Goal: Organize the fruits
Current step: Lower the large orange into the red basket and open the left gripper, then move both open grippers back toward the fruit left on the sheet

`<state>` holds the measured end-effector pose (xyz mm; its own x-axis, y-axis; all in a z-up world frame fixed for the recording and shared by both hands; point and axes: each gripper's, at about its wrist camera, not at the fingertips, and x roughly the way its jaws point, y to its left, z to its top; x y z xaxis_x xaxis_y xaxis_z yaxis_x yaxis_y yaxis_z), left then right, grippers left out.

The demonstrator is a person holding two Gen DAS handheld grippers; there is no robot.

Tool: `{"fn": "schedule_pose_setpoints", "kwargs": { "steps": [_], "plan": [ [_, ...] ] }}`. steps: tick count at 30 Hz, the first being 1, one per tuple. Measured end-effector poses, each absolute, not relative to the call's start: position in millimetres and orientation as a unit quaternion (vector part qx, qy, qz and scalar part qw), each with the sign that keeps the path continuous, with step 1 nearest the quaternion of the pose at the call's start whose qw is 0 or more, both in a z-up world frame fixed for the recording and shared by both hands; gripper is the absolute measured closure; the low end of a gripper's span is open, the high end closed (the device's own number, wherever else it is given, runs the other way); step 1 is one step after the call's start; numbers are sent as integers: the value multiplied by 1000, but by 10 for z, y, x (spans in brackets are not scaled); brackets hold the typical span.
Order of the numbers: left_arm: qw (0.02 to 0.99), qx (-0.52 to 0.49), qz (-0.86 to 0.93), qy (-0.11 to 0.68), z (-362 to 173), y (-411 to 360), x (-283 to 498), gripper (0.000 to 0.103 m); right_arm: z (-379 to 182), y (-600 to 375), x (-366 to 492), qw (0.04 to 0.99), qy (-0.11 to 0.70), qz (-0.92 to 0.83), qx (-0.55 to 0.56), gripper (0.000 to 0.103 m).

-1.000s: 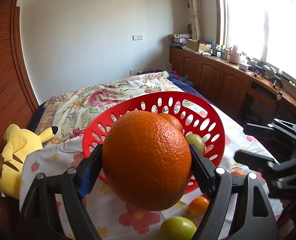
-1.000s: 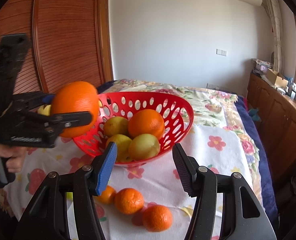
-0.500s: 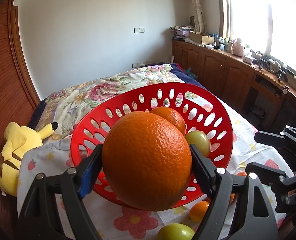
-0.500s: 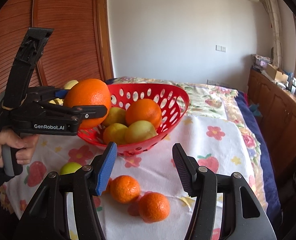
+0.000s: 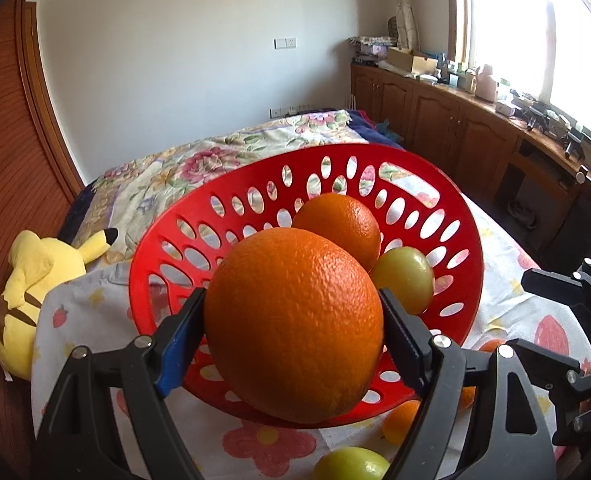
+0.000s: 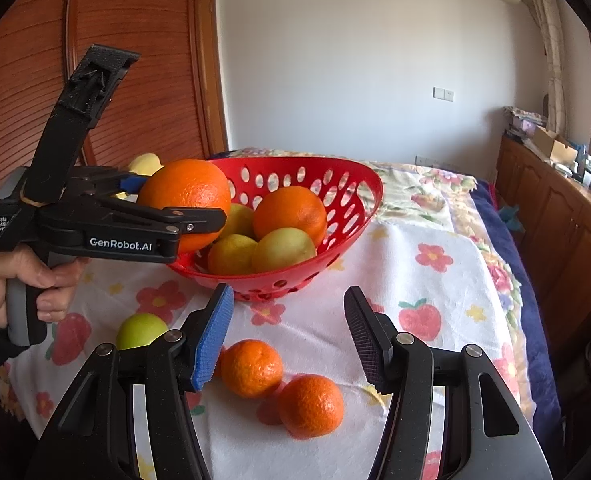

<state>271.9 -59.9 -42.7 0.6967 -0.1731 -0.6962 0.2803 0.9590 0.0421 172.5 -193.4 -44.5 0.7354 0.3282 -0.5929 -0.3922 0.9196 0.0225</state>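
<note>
One orange [image 5: 293, 322] clamped in left gripper [image 5: 293, 332]

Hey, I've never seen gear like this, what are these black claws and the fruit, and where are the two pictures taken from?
A person holds two hand-gripped claws, each with a camera looking along its fingers. The left claw, seen in both views, clamps a big orange at the rim of the red basket, which holds oranges and yellow-green fruit. The right claw is open and empty. On the flowered cloth lie small oranges and a green fruit.
</note>
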Motion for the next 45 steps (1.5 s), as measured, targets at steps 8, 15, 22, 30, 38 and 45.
{"fn": "schedule_pose_setpoints", "kwargs": {
  "steps": [8, 15, 22, 30, 38, 45],
  "plan": [
    [916, 73, -120, 376, -468, -611, 2758, 20, -474, -1954, 1728, 929, 312, 192, -50, 44],
    [932, 100, -107, 332, -290, -687, 2681, 20, -564, -1940, 1713, 926, 322, 190, -51, 42],
    [938, 98, -117, 310, -162, -658, 2507, 19, -549, -1955, 1641, 928, 318, 191, -41, 40],
    [951, 74, -145, 262, 37, -588, 2117, 19, -626, -2030, 1529, 928, 325, 177, -29, 37],
    [950, 73, -164, 257, -119, -533, 1765, 19, -749, -2111, 1418, 925, 342, 166, -22, 37],
    [946, 64, -158, 274, -514, -454, 1554, 19, -850, -2125, 1364, 920, 355, 163, -23, 37]
  ]
}}
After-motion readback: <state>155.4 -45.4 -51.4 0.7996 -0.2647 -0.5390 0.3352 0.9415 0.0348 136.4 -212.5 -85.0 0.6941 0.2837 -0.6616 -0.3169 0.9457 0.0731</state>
